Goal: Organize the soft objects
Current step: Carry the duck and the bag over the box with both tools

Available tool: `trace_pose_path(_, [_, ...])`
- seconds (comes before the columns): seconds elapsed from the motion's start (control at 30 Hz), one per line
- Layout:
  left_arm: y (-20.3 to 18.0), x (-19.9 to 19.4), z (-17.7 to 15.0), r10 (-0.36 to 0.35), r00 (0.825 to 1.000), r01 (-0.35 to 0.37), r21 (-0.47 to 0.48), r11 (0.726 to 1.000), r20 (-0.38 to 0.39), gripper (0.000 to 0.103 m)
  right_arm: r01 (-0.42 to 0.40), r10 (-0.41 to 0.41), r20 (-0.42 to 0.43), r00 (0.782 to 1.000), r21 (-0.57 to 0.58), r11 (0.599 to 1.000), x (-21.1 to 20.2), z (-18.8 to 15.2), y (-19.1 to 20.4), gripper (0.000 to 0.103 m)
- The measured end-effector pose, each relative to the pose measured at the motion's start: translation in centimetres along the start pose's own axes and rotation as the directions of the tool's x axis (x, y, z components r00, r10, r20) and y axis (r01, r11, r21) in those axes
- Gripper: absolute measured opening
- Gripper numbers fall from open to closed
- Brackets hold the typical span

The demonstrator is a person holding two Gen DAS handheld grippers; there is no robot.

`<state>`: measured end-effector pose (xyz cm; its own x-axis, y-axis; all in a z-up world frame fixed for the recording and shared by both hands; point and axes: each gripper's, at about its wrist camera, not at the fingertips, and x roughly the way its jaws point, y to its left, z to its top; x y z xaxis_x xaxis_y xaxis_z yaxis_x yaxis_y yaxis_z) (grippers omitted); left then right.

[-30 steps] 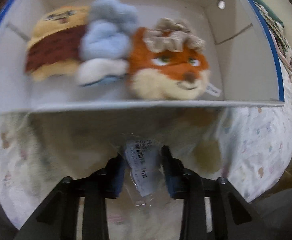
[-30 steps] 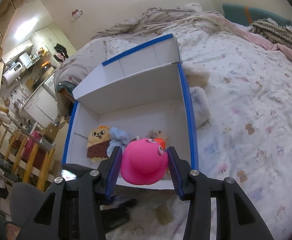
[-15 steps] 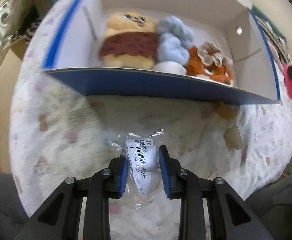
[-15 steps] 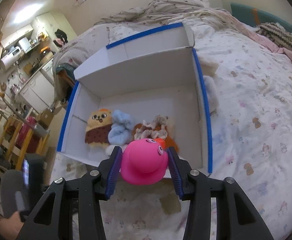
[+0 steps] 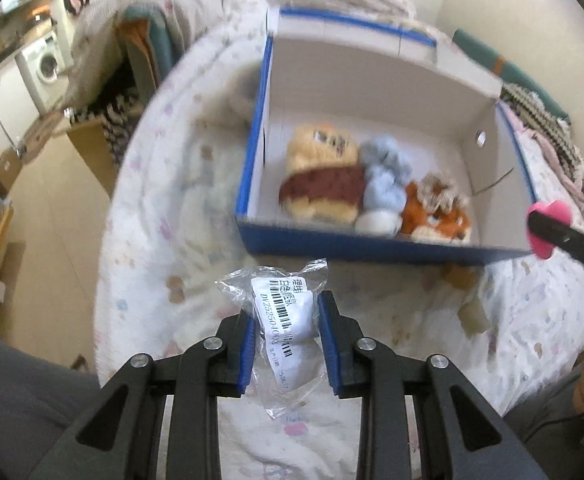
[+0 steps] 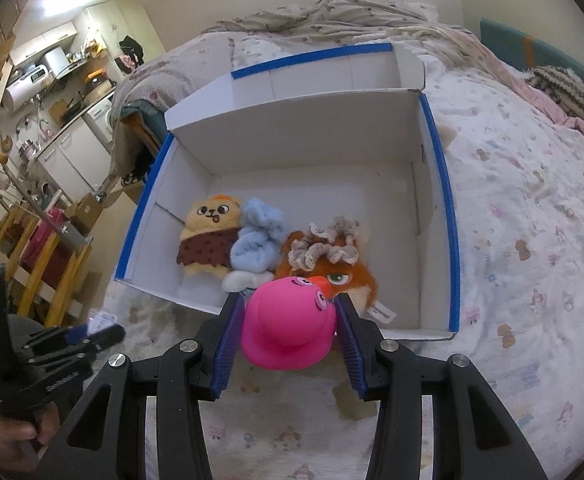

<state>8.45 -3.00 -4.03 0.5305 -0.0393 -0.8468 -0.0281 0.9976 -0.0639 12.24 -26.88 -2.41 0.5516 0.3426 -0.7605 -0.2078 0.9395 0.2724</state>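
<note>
Now my left gripper (image 5: 285,330) fingers pinch a bagged white item (image 5: 287,316); my right gripper (image 6: 289,322) fingers clamp a pink toy (image 6: 287,320) at the box's (image 6: 450,240) near edge.

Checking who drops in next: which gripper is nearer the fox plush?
Right. The right gripper, shut on the pink toy, hangs just in front of the fox plush at the box rim. The left gripper, holding a bagged item, is farther back.

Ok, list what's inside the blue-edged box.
Inside the box: a yellow plush, a light blue plush and an orange fox plush. The held pink toy covers the fox's lower face.
</note>
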Motion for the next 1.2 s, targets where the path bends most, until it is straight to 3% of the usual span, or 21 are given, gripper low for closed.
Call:
trace_pose_path(0.2, [-0.6,-3.7,2.4,0.007,0.987,-0.013,0.036,0.999,0.159,0.026,0.004,-0.003,0.036,0.999,-0.003,1.0,-0.5,0.7,0.7,0.048])
trace_pose_path(0.33, [-0.6,-4.3,4.4,0.007,0.978,-0.016,0.038,0.999,0.207,0.026,0.001,0.0,0.044,0.999,-0.026,1.0,-0.6,0.9,1.4,0.048])
trace_pose_path(0.6, [-0.3,-2.1,7.6,0.013,0.982,-0.015,0.01,1.0,0.19,0.026,0.006,-0.003,0.072,0.997,-0.028,1.0,-0.3,1.5,1.6,0.048])
trace_pose_path(1.2, [-2.5,4.1,12.1,0.024,0.981,-0.041,0.086,0.995,0.193,0.026,0.034,-0.038,0.092,0.995,0.05,0.998,2.8,5.0,-0.8,0.048])
